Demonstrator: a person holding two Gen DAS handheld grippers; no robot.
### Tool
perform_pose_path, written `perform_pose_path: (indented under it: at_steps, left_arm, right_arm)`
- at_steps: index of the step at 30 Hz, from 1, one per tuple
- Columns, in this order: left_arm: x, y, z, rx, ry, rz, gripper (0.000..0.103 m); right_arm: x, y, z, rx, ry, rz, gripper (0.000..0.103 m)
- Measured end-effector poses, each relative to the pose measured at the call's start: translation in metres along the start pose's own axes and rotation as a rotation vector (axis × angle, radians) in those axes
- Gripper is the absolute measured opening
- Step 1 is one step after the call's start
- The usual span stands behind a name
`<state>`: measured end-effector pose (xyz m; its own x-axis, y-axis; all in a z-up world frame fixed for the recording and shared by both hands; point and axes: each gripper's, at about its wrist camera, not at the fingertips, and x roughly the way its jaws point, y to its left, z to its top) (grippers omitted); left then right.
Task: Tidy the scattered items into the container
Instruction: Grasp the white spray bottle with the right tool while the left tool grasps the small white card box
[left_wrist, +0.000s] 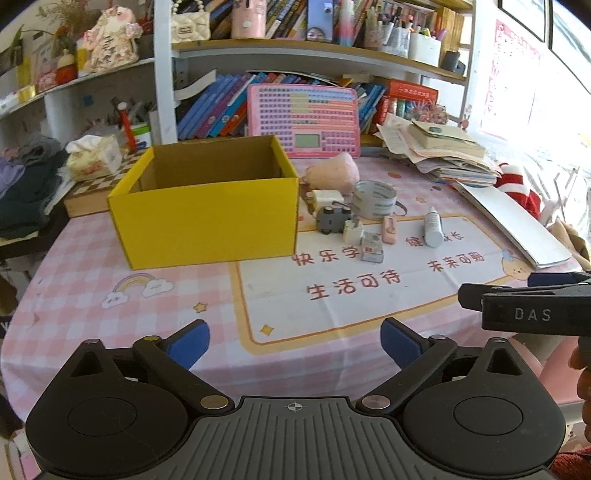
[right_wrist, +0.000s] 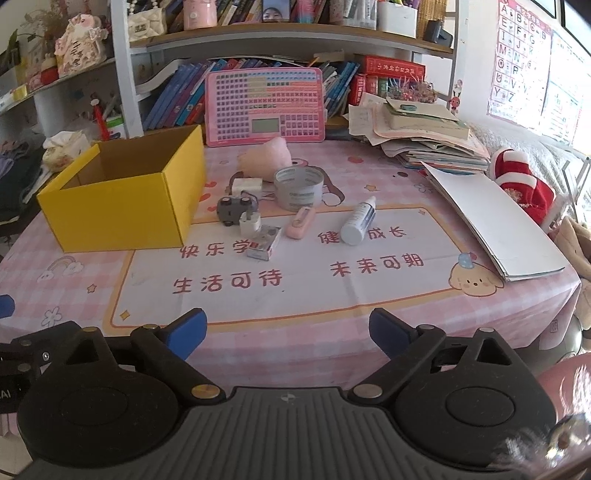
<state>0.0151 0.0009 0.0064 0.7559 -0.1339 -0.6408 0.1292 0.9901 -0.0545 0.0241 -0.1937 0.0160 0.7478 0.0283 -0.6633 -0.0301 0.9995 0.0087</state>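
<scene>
— What's around my work area?

— A pink keyboard toy (right_wrist: 264, 109) leans against the bookshelf behind everything, a stack of papers and books (right_wrist: 424, 138) sits at the back right, and a white folder (right_wrist: 495, 225) lies along the right edge of the pink tablecloth (right_wrist: 295, 291). Nothing stands between my grippers and the clutter.

— How many loose items?

— I count eight, bunched just right of the yellow box (right_wrist: 122, 199): one pink plush (right_wrist: 264, 157), one tape roll (right_wrist: 298, 186), one white block (right_wrist: 247, 185), one grey toy car (right_wrist: 232, 208), one white charger (right_wrist: 250, 223), one small card box (right_wrist: 264, 243), one pink case (right_wrist: 301, 223) and one white bottle (right_wrist: 359, 221) lying on its side.

— Anything in the box?

— What I can see of its inside is bare cardboard; the floor is hidden.

— And the grippers?

— My left gripper (left_wrist: 295, 343) and right gripper (right_wrist: 287, 334) both hover over the table's near edge, jaws spread wide, gripping nothing.
</scene>
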Motion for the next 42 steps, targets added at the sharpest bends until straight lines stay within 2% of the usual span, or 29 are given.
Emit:
perform_pose_path:
  at_steps: [8, 13, 19, 21, 25, 35, 42]
  left_arm:
    - [0.020, -0.019, 0.014, 0.064, -0.005, -0.033, 0.097]
    - [0.042, -0.034, 0.026, 0.102, 0.011, -0.081, 0.092]
    - [0.072, -0.051, 0.045, 0.140, 0.017, -0.123, 0.086]
    - [0.083, -0.055, 0.052, 0.144, 0.025, -0.130, 0.079]
    - [0.105, -0.064, 0.062, 0.156, 0.060, -0.148, 0.071]
    - [0.150, -0.082, 0.082, 0.190, 0.137, -0.162, 0.071]
    - [0.180, -0.086, 0.093, 0.174, 0.193, -0.137, 0.071]
  right_arm:
    - [0.020, -0.015, 0.014, 0.027, 0.014, -0.021, 0.083]
    - [0.036, -0.026, 0.024, 0.031, 0.031, -0.041, 0.082]
    - [0.059, -0.044, 0.041, 0.053, 0.043, -0.068, 0.081]
    - [0.068, -0.050, 0.047, 0.058, 0.047, -0.075, 0.079]
    - [0.087, -0.059, 0.058, 0.059, 0.065, -0.079, 0.076]
    - [0.131, -0.076, 0.081, 0.061, 0.123, -0.073, 0.075]
    - [0.164, -0.087, 0.090, 0.066, 0.165, -0.054, 0.075]
